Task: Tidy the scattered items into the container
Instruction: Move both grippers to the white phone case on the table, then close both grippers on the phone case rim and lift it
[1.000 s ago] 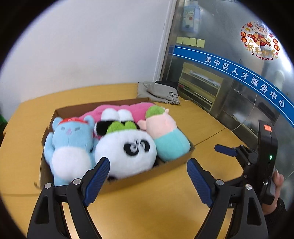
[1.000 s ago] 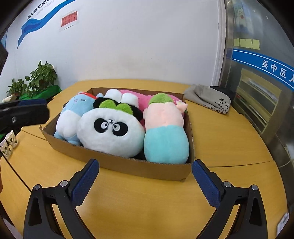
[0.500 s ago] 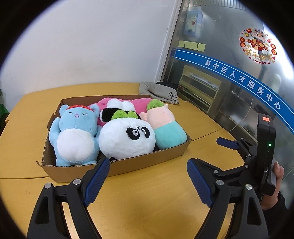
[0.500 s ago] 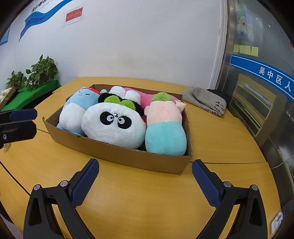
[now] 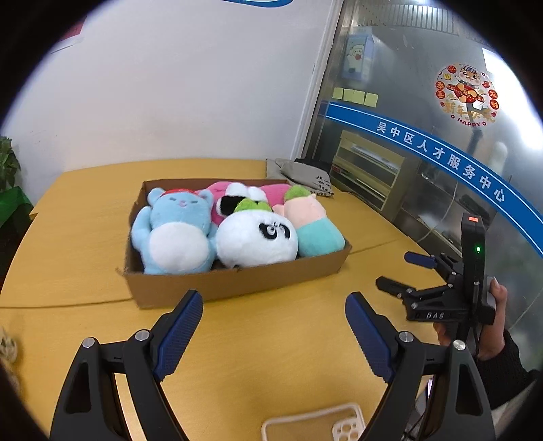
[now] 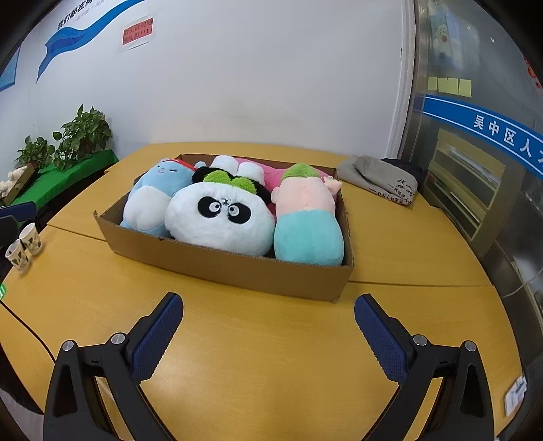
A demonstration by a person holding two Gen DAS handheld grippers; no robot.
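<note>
Both grippers, left gripper and right gripper, wide apart, empty.

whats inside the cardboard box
Inside the cardboard box: a blue plush, a panda plush, a pink-and-teal plush and a pink plush mostly covered behind them. The box floor is hidden.

An office service centre: blue lettered band on glass partition, wall notice, potted plants.
</note>
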